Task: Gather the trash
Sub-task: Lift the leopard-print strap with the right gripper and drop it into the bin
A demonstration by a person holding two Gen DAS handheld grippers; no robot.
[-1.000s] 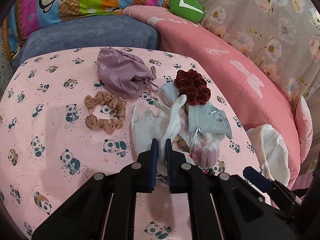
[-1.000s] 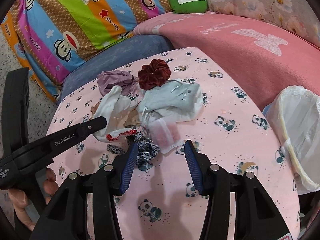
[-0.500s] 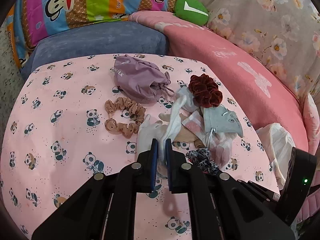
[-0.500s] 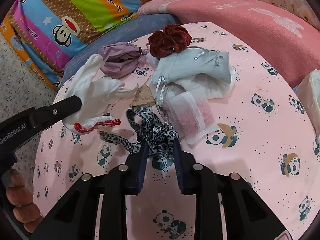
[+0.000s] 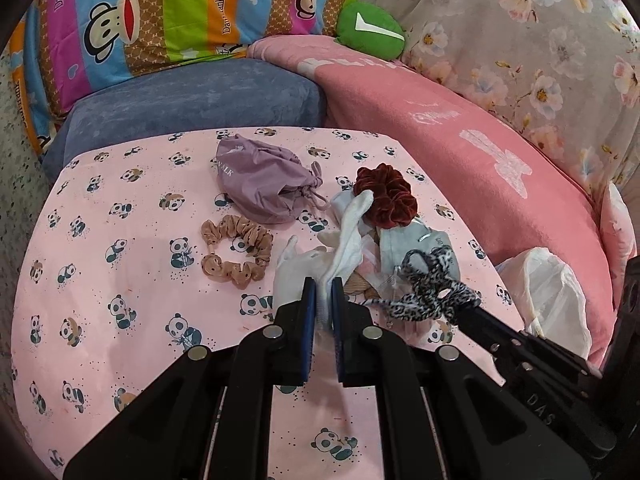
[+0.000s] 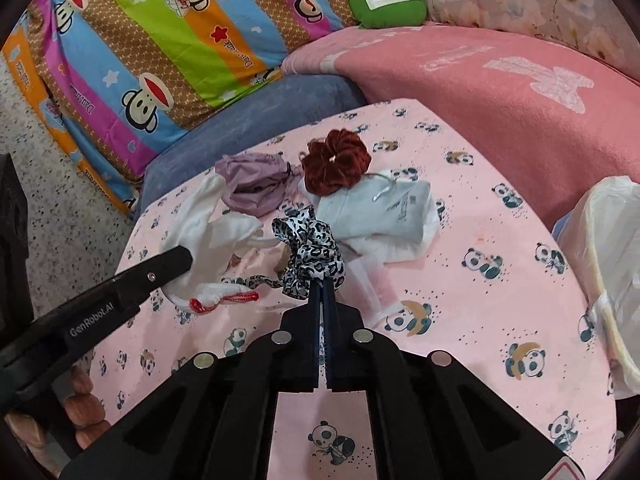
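Observation:
My left gripper [image 5: 323, 284] is shut on a white glove [image 5: 348, 236], which hangs lifted off the pink panda-print cloth [image 5: 100, 280]. My right gripper [image 6: 323, 284] is closing tight on a leopard-print scrunchie [image 6: 312, 248]; its pads press on the fabric and hold it up off the cloth. The right wrist view shows the left gripper [image 6: 182, 258] at the left, with the glove [image 6: 208, 232] and its red cuff dangling. In the left wrist view the right gripper [image 5: 464, 308] carries the scrunchie [image 5: 428, 288].
On the cloth lie a purple drawstring pouch [image 5: 260, 184], a beige scrunchie [image 5: 236, 252], a dark red scrunchie [image 6: 334, 162], a grey pouch [image 6: 384, 212] and a clear sachet [image 6: 372, 284]. A white bag-lined bin [image 6: 600, 240] stands at the right edge. Cushions and blankets lie behind.
My right gripper went from open to shut on the leopard-print scrunchie and raised it off the cloth. The left gripper kept its hold on the glove and rose a little.

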